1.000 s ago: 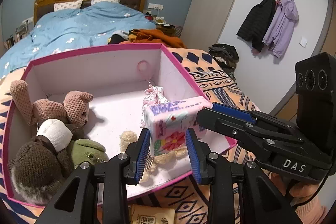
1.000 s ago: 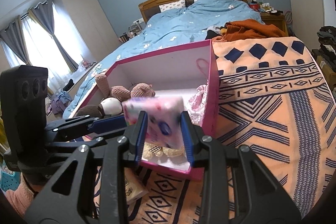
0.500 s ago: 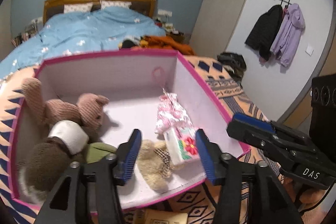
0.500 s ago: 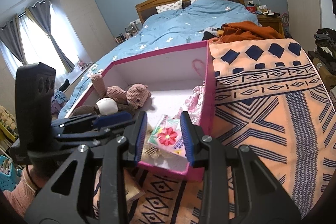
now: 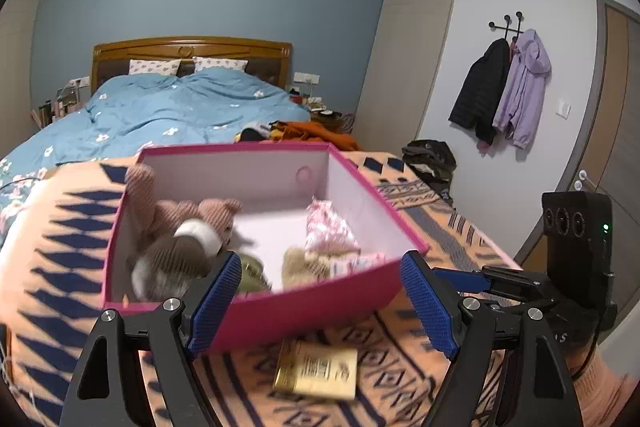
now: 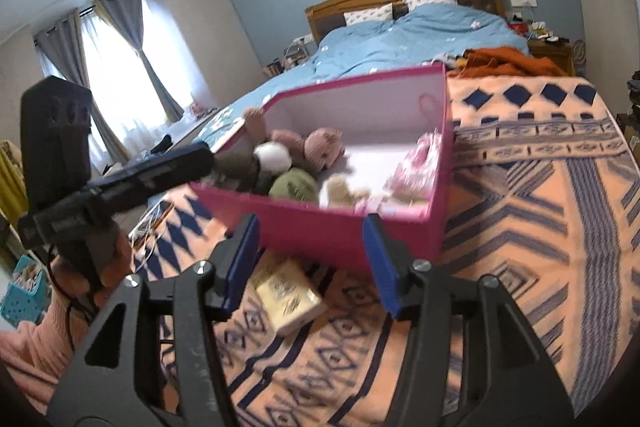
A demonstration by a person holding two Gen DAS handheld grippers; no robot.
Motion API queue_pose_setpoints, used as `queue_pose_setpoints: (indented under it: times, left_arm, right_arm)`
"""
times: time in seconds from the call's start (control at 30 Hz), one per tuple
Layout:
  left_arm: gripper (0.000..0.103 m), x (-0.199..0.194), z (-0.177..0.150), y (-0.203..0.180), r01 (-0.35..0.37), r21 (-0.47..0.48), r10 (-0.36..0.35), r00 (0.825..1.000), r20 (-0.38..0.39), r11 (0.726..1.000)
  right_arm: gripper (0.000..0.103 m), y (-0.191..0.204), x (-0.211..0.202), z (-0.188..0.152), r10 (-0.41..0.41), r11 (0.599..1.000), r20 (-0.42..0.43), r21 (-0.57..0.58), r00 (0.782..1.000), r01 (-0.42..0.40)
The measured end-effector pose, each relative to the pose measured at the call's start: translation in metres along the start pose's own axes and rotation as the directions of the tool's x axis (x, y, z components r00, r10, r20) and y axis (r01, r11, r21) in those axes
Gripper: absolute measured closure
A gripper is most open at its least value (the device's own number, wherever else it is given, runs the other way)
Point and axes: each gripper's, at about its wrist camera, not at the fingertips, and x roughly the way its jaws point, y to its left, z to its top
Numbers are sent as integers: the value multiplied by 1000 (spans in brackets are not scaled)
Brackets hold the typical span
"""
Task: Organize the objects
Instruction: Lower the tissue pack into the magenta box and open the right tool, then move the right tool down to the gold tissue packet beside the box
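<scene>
My left fingers point(image 5: 320, 303) are spreading apart with nothing between them, framing the near pink wall of the box point(image 5: 312, 301) at the lower centre of the left view. My right fingers point(image 6: 310, 263) are also widening, empty, hanging just short of that same near edge. The box is sitting on the patterned blanket point(image 6: 540, 219), holding the plush toys point(image 5: 188, 231) toward its left side and the floral packets point(image 5: 332, 239) toward its right, below the rim. A yellow packet point(image 5: 318, 373) is lying on the blanket just in front of the box. Open blanket is stretching to the right of the box in the right view.
</scene>
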Motion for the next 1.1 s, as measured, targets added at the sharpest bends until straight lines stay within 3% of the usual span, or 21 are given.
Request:
queue_pose_setpoints:
  times: [0.2,0.37,0.57,0.67,0.7,0.8,0.93,1.1]
  left_arm:
    - [20,8,-37,10,-2,-26,-1,995,-98,1000]
    - [22,33,-67,20,-8,-54,-4,975,-221,999]
    - [38,56,-78,27,13,-84,-39,952,-305,996]
    - [46,64,-82,29,34,-109,-68,943,-326,993]
    - [54,67,-83,29,39,-112,-75,940,-333,993]
    - [63,72,-87,27,51,-113,-88,931,-353,992]
    - [64,68,-92,18,85,-102,-117,926,-360,991]
    - [64,63,-96,4,140,-93,-164,917,-364,986]
  right_arm:
    - [46,-3,15,-31,15,998,-72,66,997,-11]
    - [46,-9,36,-54,37,991,-148,132,988,-17]
    - [46,-6,52,-64,44,990,-195,143,980,-16]
    - [46,-4,58,-66,50,990,-211,140,976,-20]
    - [47,-5,60,-66,49,990,-216,142,975,-19]
    - [56,-10,67,-67,61,985,-234,169,970,-21]
    - [67,-20,72,-68,60,978,-253,208,966,-7]
    - [70,-28,68,-65,50,976,-243,217,969,4]
